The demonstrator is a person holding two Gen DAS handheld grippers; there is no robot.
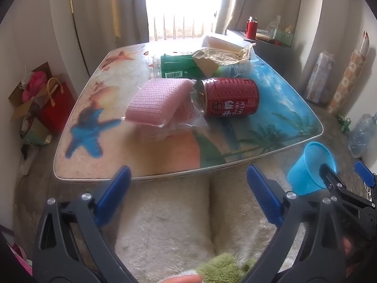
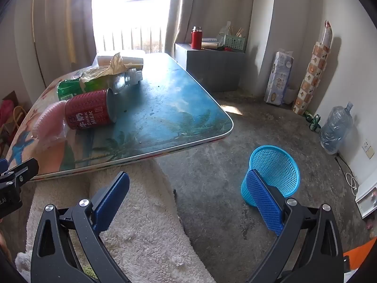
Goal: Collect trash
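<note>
Hovering short of the tabletop [image 1: 77, 155], my left fingers [image 1: 188, 197] and right fingers [image 2: 190, 202] spread wide, empty; red can [image 1: 232, 96] lies beside pink sponge [image 1: 155, 101]

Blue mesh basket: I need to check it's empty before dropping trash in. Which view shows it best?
The right wrist view: the blue mesh basket shows its open mouth, partly behind a claw finger. The left wrist view catches it small, at the edge.

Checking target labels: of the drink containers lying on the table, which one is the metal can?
The red can printed "DRINK MILK", lying on its side beside the pink sponge pack. The other, behind it, is a clear plastic bottle with a green label.
</note>
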